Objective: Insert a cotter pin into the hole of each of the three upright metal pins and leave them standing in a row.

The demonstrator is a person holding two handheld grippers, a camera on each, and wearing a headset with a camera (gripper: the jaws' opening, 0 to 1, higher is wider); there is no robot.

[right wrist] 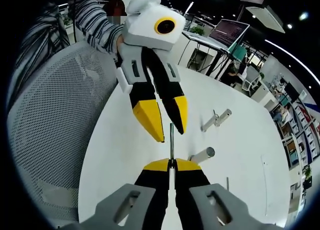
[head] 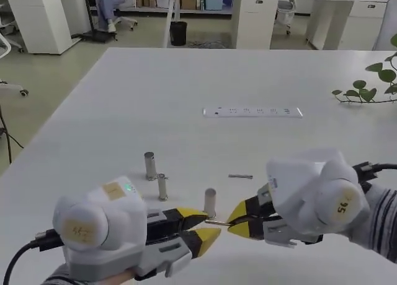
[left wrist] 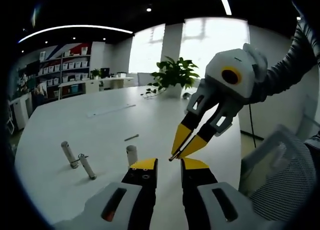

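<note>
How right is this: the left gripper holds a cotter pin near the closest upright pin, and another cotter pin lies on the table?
One thing is wrong: the right gripper holds the cotter pin, as the right gripper view shows; the left gripper is open. The rest stands: it is near the closest upright pin, and another cotter pin lies on the table.

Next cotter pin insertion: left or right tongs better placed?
Right. The right tongs are shut on a cotter pin, close by the nearest upright metal pin. The left tongs are open and hold nothing; they could probably steady that pin.
</note>
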